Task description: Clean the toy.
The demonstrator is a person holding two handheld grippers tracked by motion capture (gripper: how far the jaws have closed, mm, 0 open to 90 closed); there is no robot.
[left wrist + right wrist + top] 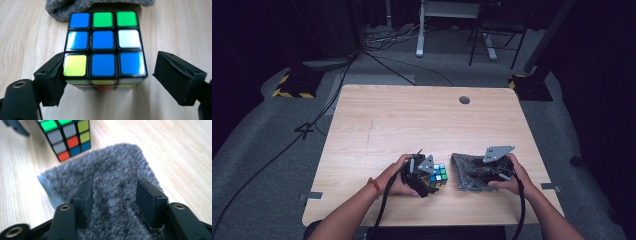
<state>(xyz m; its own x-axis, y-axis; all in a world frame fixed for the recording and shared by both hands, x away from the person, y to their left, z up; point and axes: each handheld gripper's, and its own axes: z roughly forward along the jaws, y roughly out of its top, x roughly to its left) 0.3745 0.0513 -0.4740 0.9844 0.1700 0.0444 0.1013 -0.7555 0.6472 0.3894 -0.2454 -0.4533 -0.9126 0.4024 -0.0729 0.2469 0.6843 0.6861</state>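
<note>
Left gripper (pixel 105 82) jaws spread around the puzzle cube (pixel 103 47), one pad touching, right gripper (pixel 113 202) jaws parted over the grey furry cloth (pixel 112 180) between them; withdrawing askew may drag either along the table (pixel 412 115)

Place: a dark test room, like a lab.
Floor: grey carpet (pixel 257 145) with black cables (pixel 277 155) running across it.
Stands: black poles on bases with yellow-and-black stripes (pixel 292 87).
Furniture: a light wooden tabletop (pixel 412 125) in the middle, a white desk leg (pixel 419 30) behind.
</note>
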